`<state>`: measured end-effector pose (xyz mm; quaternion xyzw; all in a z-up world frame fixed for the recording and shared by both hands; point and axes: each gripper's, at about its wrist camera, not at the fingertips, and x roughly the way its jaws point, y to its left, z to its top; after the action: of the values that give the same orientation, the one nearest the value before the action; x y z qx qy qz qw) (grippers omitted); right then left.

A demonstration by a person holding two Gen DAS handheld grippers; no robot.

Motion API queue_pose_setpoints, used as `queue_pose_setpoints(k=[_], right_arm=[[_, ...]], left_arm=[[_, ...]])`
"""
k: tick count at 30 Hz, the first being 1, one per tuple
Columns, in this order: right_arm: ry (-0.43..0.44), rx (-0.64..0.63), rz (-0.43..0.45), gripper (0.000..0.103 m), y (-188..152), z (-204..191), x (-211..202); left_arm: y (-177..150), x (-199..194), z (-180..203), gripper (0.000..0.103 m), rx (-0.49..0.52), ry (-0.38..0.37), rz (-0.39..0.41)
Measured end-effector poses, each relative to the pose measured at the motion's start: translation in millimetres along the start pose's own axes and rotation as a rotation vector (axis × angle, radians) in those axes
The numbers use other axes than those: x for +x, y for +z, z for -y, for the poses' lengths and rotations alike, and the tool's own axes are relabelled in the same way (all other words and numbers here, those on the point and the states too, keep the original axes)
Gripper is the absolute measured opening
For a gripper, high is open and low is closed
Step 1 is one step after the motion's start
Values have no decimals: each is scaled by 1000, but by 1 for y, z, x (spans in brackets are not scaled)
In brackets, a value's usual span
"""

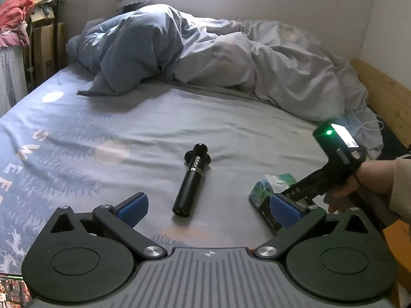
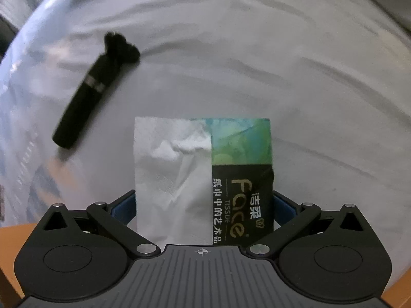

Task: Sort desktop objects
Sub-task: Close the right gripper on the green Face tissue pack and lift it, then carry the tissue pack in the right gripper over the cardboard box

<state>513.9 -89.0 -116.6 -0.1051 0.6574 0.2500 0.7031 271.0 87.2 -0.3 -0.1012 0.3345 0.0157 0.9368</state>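
- At the far left of the left wrist view we see a stack of red and pink cloth (image 1: 12, 18) with brown cardboard boxes (image 1: 45, 38) just beside it, in the upper left of the frame.
- Across the middle lies the bed with its grey-blue printed sheet (image 1: 77, 138); a crumpled blue-grey duvet (image 1: 205, 54) is heaped along the upper part of the frame.
- Our left gripper (image 1: 208, 206) sits at the bottom of the frame with its blue-padded fingers (image 1: 133, 209) spread wide apart, holding nothing.
- Between those fingers, a little above them, the black cylindrical electric shaver with a three-lobed head (image 1: 191, 179) lies flat on the sheet, head pointing up-frame.
- At the lower right, the green-and-black soft pack of face tissues (image 1: 264, 192) lies near the shaver but apart from it.
- At the right edge, a hand (image 1: 359, 182) holds the right gripper, which reaches down to the pack.
- In the right wrist view, the shaver (image 2: 90, 95) lies at upper left, and the tissue pack (image 2: 203, 179), white tissue showing on its left half, stands between the right gripper (image 2: 204, 205) fingers, which are closed against its two sides.
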Motion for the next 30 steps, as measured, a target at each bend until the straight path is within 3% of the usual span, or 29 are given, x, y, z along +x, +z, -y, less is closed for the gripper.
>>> queue_pose_setpoints(k=[5,18,30], right_arm=[[15,23,-28,103,-3,5,12],[-26,79,112,95,-17,-2,-12],[6,84,330,96,-51,-10,-128]], left_arm=[[-1,1,-6,103,-10,14,-3],[-4,-6,-10,103,-23,9,-5],[13,-63,4,103,-22,5,96]])
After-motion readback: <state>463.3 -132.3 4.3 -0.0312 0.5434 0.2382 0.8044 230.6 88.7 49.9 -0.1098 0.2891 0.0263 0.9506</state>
